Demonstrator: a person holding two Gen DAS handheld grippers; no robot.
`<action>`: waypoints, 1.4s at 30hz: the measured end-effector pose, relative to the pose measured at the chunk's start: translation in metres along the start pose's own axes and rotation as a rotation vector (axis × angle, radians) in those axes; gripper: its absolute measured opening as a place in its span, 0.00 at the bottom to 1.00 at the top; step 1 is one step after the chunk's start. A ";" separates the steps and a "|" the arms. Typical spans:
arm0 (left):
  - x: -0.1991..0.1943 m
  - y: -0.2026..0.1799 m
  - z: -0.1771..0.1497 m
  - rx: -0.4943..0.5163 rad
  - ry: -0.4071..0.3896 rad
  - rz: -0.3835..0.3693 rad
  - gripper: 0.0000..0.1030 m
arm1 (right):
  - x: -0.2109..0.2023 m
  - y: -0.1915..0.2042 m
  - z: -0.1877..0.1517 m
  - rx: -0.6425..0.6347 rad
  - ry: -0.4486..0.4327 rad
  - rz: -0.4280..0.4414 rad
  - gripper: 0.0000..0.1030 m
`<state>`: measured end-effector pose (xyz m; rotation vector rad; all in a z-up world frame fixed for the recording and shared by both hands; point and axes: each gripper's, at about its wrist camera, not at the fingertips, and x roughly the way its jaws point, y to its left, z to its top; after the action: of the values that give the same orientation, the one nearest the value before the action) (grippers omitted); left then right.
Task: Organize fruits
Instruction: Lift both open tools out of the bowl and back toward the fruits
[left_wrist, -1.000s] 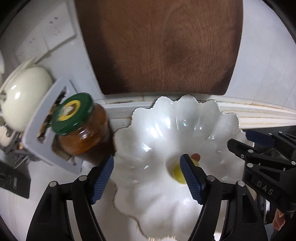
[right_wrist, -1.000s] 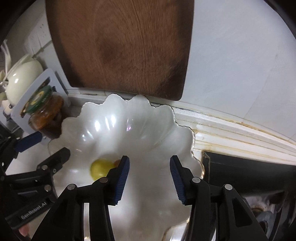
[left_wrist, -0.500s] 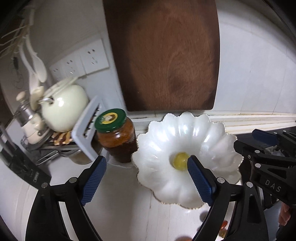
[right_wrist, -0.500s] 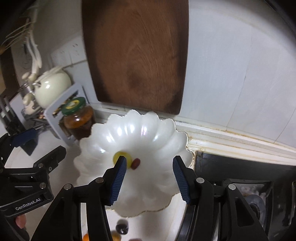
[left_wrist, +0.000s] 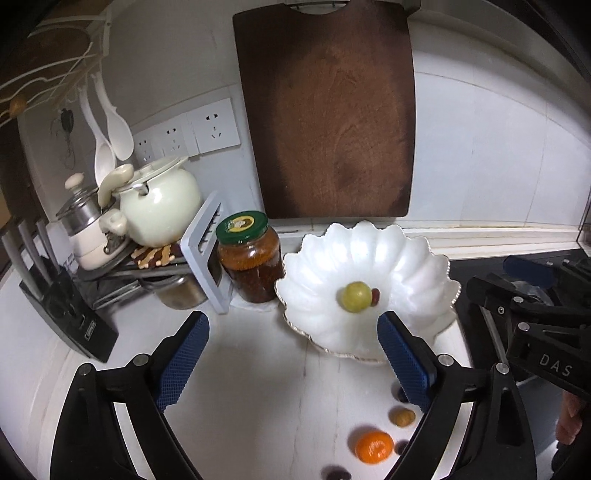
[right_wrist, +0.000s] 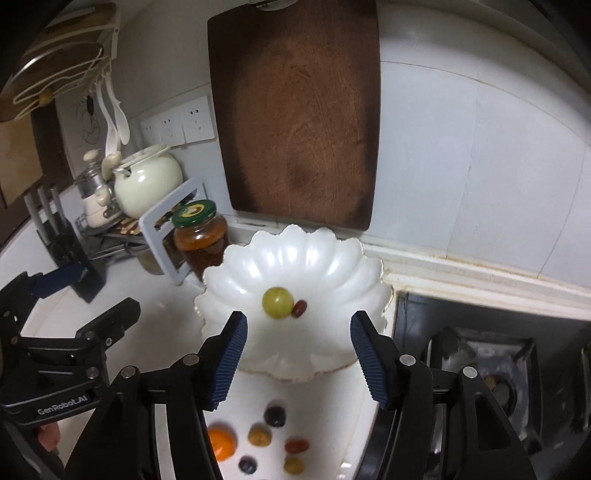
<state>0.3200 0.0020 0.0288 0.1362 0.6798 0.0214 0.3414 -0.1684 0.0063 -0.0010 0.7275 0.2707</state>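
Note:
A white scalloped bowl (left_wrist: 417, 266) (right_wrist: 332, 258) sits on the counter and holds a green round fruit (left_wrist: 356, 296) (right_wrist: 277, 302) and a small red fruit (left_wrist: 375, 297) (right_wrist: 299, 308). Several loose fruits lie on the counter in front of the bowl: an orange (left_wrist: 373, 447) (right_wrist: 221, 443), a brown-yellow fruit (left_wrist: 402, 417) (right_wrist: 259, 435), dark grapes (right_wrist: 275, 415) and a red fruit (right_wrist: 296, 445). My left gripper (left_wrist: 291, 360) is open and empty, raised in front of the bowl. My right gripper (right_wrist: 298, 354) is open and empty, above the loose fruits.
A green-lidded jar (left_wrist: 249, 254) stands left of the bowl, beside a rack with a cream pot (left_wrist: 159, 206). A wooden cutting board (left_wrist: 325, 110) leans on the wall. A gas stove (right_wrist: 480, 362) lies right of the bowl. A knife block (left_wrist: 62, 306) stands at left.
Both grippers have pulled back and up from the bowl, so the loose fruits on the counter now show. The green and red fruits stay in the bowl.

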 end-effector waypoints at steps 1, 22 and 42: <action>-0.004 0.001 -0.003 -0.005 0.000 -0.005 0.91 | -0.004 0.001 -0.004 0.000 0.002 0.006 0.58; -0.063 0.001 -0.057 0.000 -0.015 -0.042 0.91 | -0.050 0.014 -0.059 -0.052 0.009 0.003 0.58; -0.062 0.001 -0.110 -0.001 0.040 -0.091 0.91 | -0.057 0.022 -0.103 -0.055 0.064 0.031 0.58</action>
<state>0.2027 0.0124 -0.0165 0.1042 0.7253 -0.0627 0.2275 -0.1707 -0.0316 -0.0511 0.7835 0.3213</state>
